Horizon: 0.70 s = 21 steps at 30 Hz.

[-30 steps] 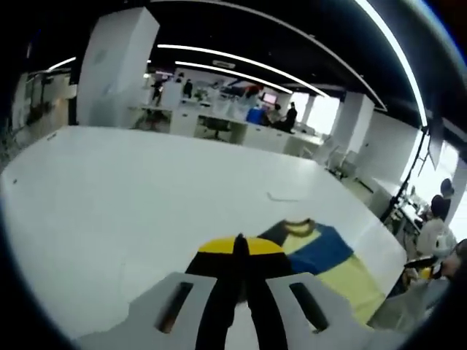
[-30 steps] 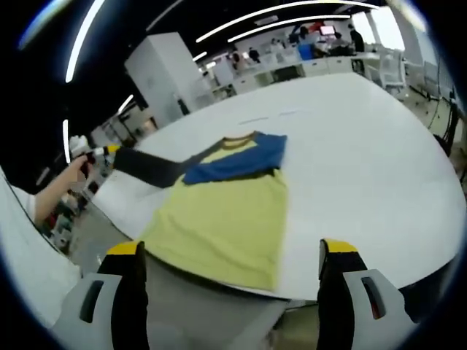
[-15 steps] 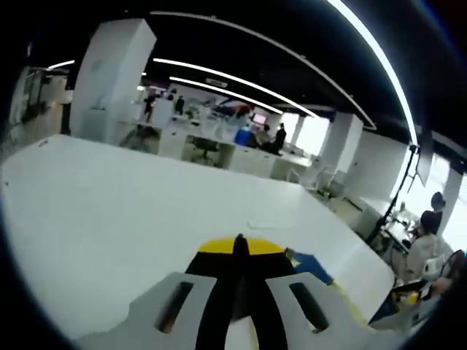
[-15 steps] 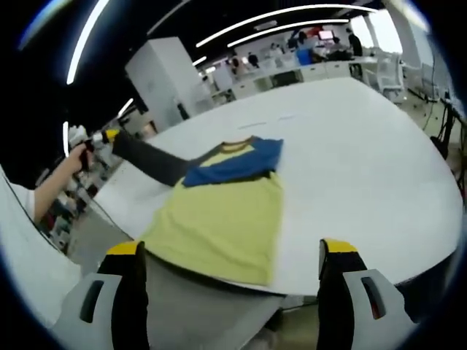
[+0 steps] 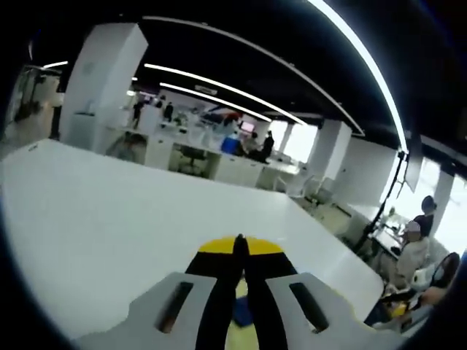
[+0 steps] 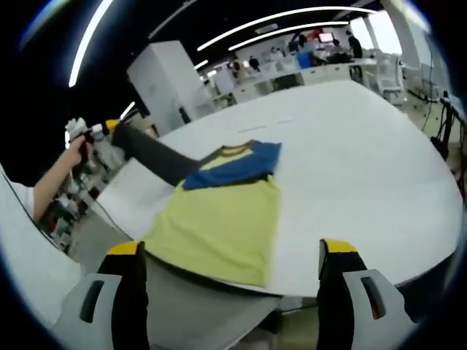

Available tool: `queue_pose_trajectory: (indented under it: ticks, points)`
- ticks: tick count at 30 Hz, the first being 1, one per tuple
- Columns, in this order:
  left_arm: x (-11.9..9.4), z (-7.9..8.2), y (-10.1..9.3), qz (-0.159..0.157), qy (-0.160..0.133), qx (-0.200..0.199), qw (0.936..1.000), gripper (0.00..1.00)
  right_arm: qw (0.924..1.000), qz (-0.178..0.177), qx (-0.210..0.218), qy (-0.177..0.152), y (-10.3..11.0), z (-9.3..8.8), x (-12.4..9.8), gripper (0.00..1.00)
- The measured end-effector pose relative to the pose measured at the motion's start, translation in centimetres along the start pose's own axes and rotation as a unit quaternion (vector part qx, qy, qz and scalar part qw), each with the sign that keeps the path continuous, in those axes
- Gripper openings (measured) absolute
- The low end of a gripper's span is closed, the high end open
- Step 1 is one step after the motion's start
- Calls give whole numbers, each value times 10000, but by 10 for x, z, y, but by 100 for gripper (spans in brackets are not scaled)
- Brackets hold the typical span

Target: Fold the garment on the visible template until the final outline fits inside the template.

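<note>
A garment lies flat on the white table, with a yellow body, a blue shoulder band and a dark sleeve. That sleeve rises off the table to the left gripper, held in a person's hand up at the left. In the left gripper view the left gripper is shut, and a bit of blue and yellow cloth shows below its jaws. My right gripper stands open over the garment's near hem at the table's front edge, holding nothing.
Faint marks lie on the table beyond the collar. The table's rounded edge runs close in front of the right gripper. Seated people are off the table's far side. Desks and a white pillar stand behind.
The left gripper has lifted the dark sleeve higher off the table. Its view has tilted up, so most of the garment has dropped below its jaws. The right gripper has stayed put.
</note>
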<state>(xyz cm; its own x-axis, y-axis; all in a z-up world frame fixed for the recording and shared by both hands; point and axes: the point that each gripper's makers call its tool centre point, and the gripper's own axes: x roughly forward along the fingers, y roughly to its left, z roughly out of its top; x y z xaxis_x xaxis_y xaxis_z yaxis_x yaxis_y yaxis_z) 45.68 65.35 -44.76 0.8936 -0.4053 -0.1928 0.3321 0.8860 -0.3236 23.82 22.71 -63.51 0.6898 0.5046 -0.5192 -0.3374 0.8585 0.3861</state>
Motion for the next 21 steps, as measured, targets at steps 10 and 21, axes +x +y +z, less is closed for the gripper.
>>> queue_pose_trajectory:
  ticks: [10,21]
  points:
    - [13,4,-25,-127,18,86,9999,0,10000,37,-35,-74,-7,6,-5,97]
    - [32,3,-56,-395,71,121,9991,0,9999,71,-51,-63,-13,8,-6,97]
